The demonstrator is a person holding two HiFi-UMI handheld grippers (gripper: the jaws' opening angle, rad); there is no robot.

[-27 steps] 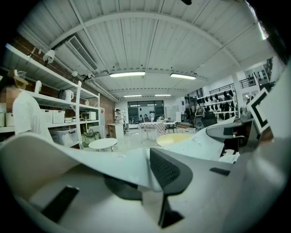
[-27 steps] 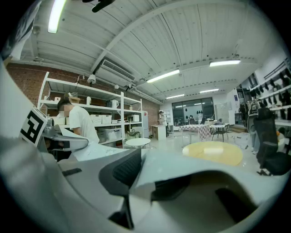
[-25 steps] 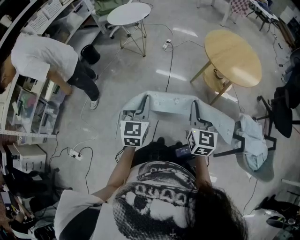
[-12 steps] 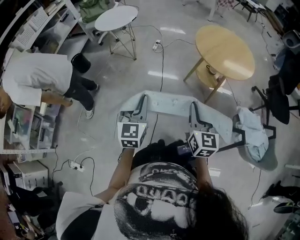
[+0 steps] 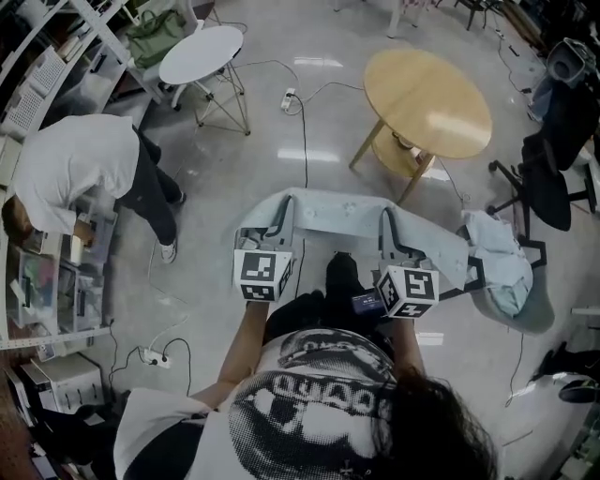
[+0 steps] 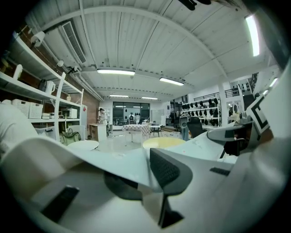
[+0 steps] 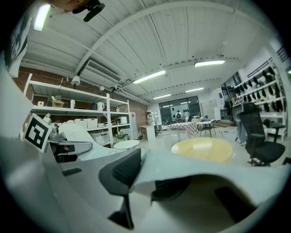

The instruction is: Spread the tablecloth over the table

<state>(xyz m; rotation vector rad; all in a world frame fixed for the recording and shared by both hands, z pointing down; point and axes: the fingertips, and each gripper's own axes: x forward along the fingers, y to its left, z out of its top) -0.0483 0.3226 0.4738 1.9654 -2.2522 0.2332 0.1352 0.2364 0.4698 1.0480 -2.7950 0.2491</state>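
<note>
Keeping the pale tablecloth (image 5: 337, 211), held in the air and clamped by its edge in the left gripper (image 5: 284, 204) and right gripper (image 5: 388, 221), taut and level is advised until the round wooden table (image 5: 427, 103) ahead is reached.

- A person in a white shirt and dark trousers (image 5: 80, 169) bends over white shelving (image 5: 47, 281) at the left edge of the floor.
- A small white round side table (image 5: 202, 54) on thin wire legs stands at the far left of the floor, with a green bag (image 5: 155, 26) just beyond it.
- A white power strip (image 5: 289, 96) lies on the floor, with a dark cable (image 5: 304, 141) running from it.
- A second power strip (image 5: 153, 356) lies on the floor close to the shelving.
- A black office chair (image 5: 548, 178) stands at the right edge of the floor.
- Strip lights (image 6: 116, 71) hang from the ribbed ceiling.
- A table with a checked cover (image 6: 135, 129) stands far down the room.
</note>
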